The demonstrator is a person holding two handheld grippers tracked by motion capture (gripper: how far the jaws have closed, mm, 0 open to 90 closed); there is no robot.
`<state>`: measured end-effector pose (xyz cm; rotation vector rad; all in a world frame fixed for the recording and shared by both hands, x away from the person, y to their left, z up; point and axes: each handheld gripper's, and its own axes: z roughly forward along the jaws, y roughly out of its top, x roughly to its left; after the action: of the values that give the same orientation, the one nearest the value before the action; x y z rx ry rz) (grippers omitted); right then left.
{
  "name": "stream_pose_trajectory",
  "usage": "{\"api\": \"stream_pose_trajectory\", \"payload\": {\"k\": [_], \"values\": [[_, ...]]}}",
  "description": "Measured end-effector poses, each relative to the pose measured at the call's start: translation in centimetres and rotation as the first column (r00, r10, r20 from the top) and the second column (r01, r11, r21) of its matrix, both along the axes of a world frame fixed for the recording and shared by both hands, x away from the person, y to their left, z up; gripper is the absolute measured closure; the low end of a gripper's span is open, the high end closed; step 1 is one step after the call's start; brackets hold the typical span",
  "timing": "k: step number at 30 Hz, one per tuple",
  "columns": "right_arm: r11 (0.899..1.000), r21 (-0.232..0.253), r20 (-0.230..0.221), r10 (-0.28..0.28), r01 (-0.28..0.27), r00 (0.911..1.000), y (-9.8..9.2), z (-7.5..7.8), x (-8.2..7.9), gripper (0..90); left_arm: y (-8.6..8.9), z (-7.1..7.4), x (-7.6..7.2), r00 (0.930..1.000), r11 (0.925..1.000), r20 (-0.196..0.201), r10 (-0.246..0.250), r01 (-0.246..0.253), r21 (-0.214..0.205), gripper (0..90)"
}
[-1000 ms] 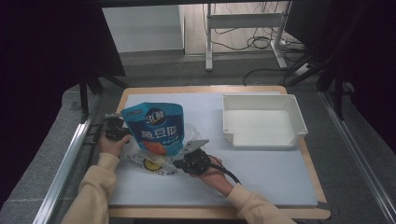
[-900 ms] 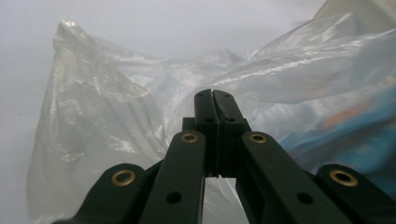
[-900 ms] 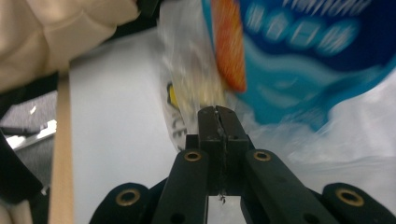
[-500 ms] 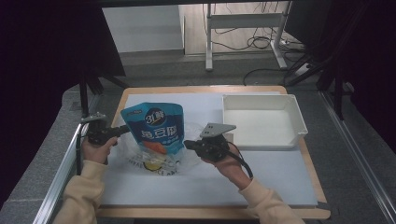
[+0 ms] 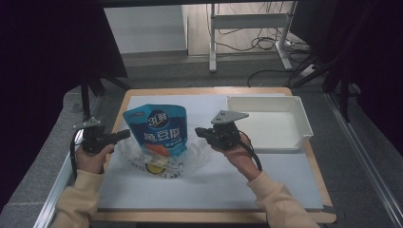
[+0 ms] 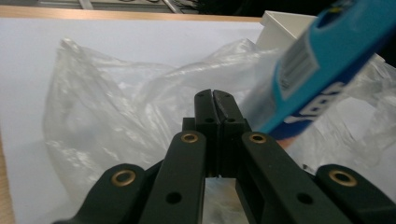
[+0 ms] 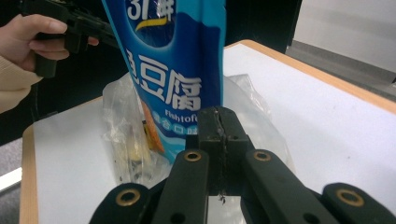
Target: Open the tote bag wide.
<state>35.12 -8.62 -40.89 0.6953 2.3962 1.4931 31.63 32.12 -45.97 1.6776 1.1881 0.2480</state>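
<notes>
The work in hand is getting a blue pouch into, or out of, a clear plastic bag that sits on the white sheet covering the table, toward its left edge. The pouch stands with its lower end inside the bag's mouth and its printed top leaning toward the far edge of the table.

The left gripper is at the bag's left side and the right gripper at its right side. In each gripper view the jaws are pressed fully together. The left gripper has bag film bunched right at its tips, and the right gripper likewise sits against the film in front of the pouch; each probably pinches a thin fold of the bag, though the film is too clear to be sure.

The main risk, as I judge it, is the film slipping out of one pinch. The bag would sag on that side and the pouch would tip over onto the sheet. Pulling the two sides apart too hard could also tear the thin plastic. The white tray near the far right corner stands well apart and poses no obstacle.
</notes>
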Motion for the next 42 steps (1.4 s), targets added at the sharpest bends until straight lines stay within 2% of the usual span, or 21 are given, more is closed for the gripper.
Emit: {"api": "stream_pose_trajectory", "payload": {"k": [3,4,5,6,8,11,14,18,21,22,23,24,26,28,29,31,36,37,38,41,42], "values": [[0.999,-0.039,-0.01,0.001,-0.001,0.9999,0.9,-0.1,0.6,88.9,-0.6,-0.4,-0.4,0.9998,0.9999,-0.014,-0.016,0.016,0.006,89.8],[0.998,-0.062,-0.022,-0.004,0.003,0.9998,1.4,-0.6,1.1,88.9,-0.8,-0.7,-0.4,0.9995,0.9998,-0.024,-0.018,0.018,0.008,89.8],[0.993,-0.111,-0.05,-0.037,0.032,0.998,2.2,-2.1,2.2,88.8,-1.0,-1.1,-0.5,0.9991,0.9997,-0.037,-0.019,0.02,0.015,89.8],[0.993,-0.111,-0.05,-0.037,0.032,0.998,2.2,-2.1,2.2,88.8,-1.1,-1.6,-0.4,0.9983,0.9996,-0.055,-0.021,0.022,0.02,89.8],[0.991,-0.119,-0.101,-0.081,0.069,0.9916,2.9,-4.2,3.5,88.9,-1.2,-3.0,-0.3,0.9953,0.9991,-0.093,-0.028,0.03,0.028,89.8],[0.983,-0.135,-0.119,-0.14,0.124,0.9829,4.2,-7.0,4.3,88.9,-1.2,-4.6,-0.2,0.9898,0.9983,-0.135,-0.045,0.049,0.031,89.8],[0.979,-0.142,-0.115,-0.164,0.147,0.9796,4.6,-7.8,4.5,88.9,-1.3,-5.6,-0.3,0.9853,0.9972,-0.16,-0.06,0.066,0.034,89.8],[0.968,-0.153,-0.118,-0.219,0.2,0.9686,5.1,-9.3,5.2,88.9,-1.5,-6.7,-0.3,0.9787,0.9954,-0.191,-0.075,0.085,0.044,89.8],[0.959,-0.164,-0.144,-0.254,0.23,0.9566,5.2,-10.5,5.9,88.9,-1.5,-7.4,-0.6,0.9732,0.9935,-0.215,-0.082,0.097,0.059,89.8],[0.954,-0.174,-0.15,-0.27,0.243,0.951,5.2,-10.9,6.1,88.8,-1.5,-7.5,-0.6,0.9724,0.9931,-0.219,-0.082,0.098,0.064,89.8],[0.944,-0.198,-0.146,-0.295,0.264,0.9445,5.2,-11.6,6.5,88.9,-1.5,-7.7,-0.7,0.9704,0.9934,-0.227,-0.082,0.098,0.06,89.8],[0.944,-0.198,-0.146,-0.295,0.264,0.9445,5.2,-11.6,6.5,88.9,-1.4,-7.9,-0.8,0.9692,0.9934,-0.232,-0.083,0.099,0.058,89.8],[0.936,-0.217,-0.15,-0.314,0.279,0.9375,5.1,-12.1,6.9,88.9,-1.4,-8.2,-0.9,0.966,0.993,-0.243,-0.087,0.104,0.057,89.8],[0.926,-0.233,-0.156,-0.336,0.296,0.9288,4.9,-12.7,7.4,88.9,-1.5,-8.5,-1.1,0.9625,0.9916,-0.256,-0.09,0.111,0.067,89.8],[0.925,-0.23,-0.156,-0.341,0.301,0.9272,4.8,-12.8,7.5,88.9,-1.6,-8.7,-1.2,0.9607,0.9895,-0.263,-0.089,0.116,0.087,89.8],[0.921,-0.227,-0.151,-0.355,0.317,0.9225,4.4,-12.8,7.7,88.9,-1.6,-9.0,-1.4,0.9583,0.9887,-0.271,-0.09,0.119,0.091,89.8],[0.919,-0.223,-0.151,-0.363,0.326,0.9194,4.1,-12.9,7.8,88.8,-1.5,-9.3,-1.4,0.9563,0.9898,-0.279,-0.087,0.115,0.085,89.8],[0.922,-0.216,-0.153,-0.357,0.321,0.9216,4.1,-12.9,7.7,88.8,-1.5,-9.2,-1.4,0.9585,0.9899,-0.272,-0.086,0.113,0.085,89.8],[0.93,-0.196,-0.17,-0.345,0.311,0.923,4.1,-12.7,7.6,88.8,-1.6,-8.9,-1.5,0.9617,0.9904,-0.26,-0.088,0.112,0.08,89.8],[0.945,-0.151,-0.153,-0.311,0.289,0.9379,4.1,-11.5,6.7,88.8,-1.3,-7.2,-2.0,0.9786,0.9941,-0.189,-0.082,0.094,0.054,89.8],[0.952,-0.135,-0.141,-0.294,0.276,0.9454,4.1,-10.8,6.3,88.8,-1.3,-6.7,-2.2,0.9819,0.9945,-0.171,-0.081,0.091,0.052,89.8]]}}
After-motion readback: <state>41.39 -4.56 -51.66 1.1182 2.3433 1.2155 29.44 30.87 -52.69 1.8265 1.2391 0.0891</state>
